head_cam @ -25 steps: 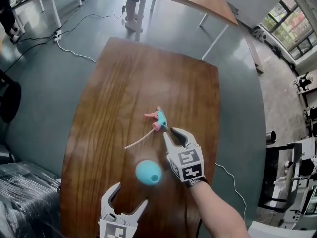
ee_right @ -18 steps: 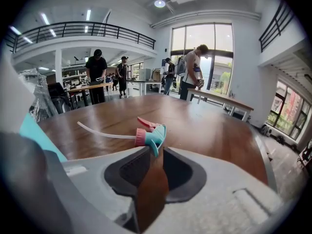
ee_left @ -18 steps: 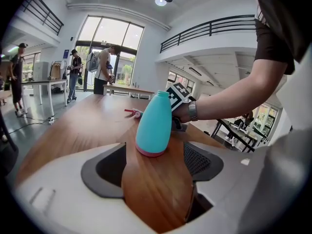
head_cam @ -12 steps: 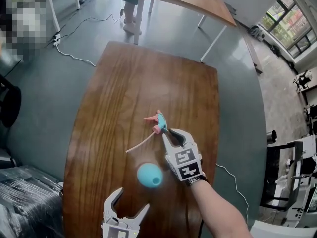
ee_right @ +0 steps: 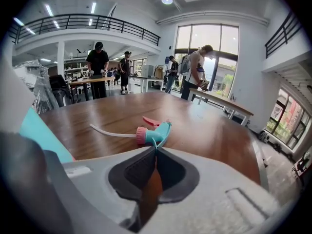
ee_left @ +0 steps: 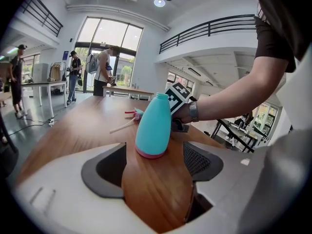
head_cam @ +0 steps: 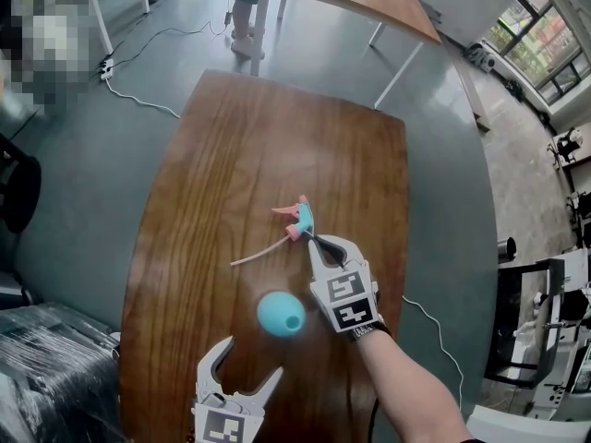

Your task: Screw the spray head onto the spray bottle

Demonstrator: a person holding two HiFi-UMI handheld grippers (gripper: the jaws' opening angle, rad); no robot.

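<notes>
The right gripper (head_cam: pixel 312 240) is reaching down to the spray head (head_cam: pixel 298 220), which is lying on its side near the middle of the counter (head_cam: pixel 259 137) with its pale dip tube (head_cam: pixel 259 254) trailing off toward the left. In the right gripper view its fingers have just been closing and are now pressing together on the thin teal rear edge of the head, taking only a sliver of plastic. The teal spray bottle (head_cam: pixel 280 313) is standing upright just beside that gripper, neck open. The left gripper (head_cam: pixel 247 363) is waiting near the counter's near edge, fingers spread wide, with the bottle in front of them but not touched.

The likely trouble is the thinness of that pinch. Lifted from one end, the head is probably going to swing or twist out of the fingers (the long tube is adding leverage). The tube also has to go into the bottle's narrow neck, and a head hanging crooked is going to miss it. And the bottle is standing unheld, so any nudge or twisting while threading is likely to tip or spin it unless the left fingers are clamping it first.
</notes>
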